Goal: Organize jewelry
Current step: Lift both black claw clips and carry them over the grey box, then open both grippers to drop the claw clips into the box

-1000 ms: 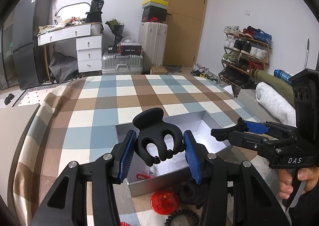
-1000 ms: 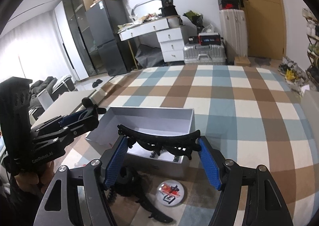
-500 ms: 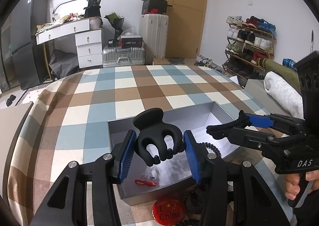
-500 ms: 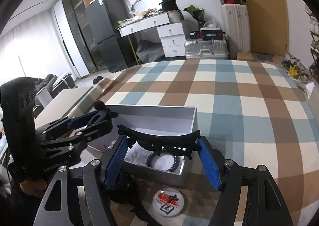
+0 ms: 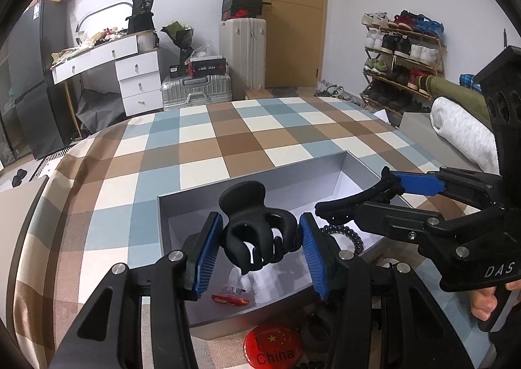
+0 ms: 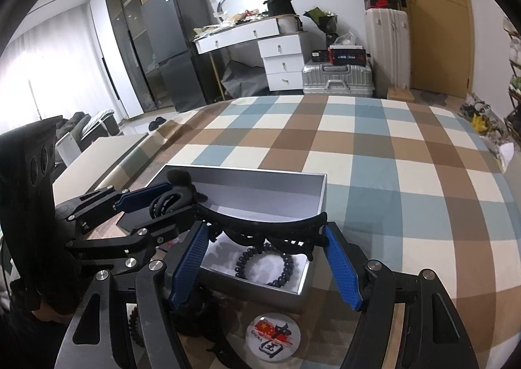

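Checked tabletop, grey box (image 5: 329,173) near its front edge: left gripper (image 5: 260,247), clamped on a black claw clip (image 5: 257,235), has dipped over the box; right gripper (image 6: 265,256) pinches the long clip (image 6: 260,227) — both ready to drop.

Black left claw (image 5: 259,250), blue ribbed pads (image 5: 207,251), silver screws, "DAS" marking

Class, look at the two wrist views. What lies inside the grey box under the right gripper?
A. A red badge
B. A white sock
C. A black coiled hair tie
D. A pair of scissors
C. In the right wrist view a black coiled hair tie lies on the white floor of the grey box, just below the long black hair clip that the right gripper holds.
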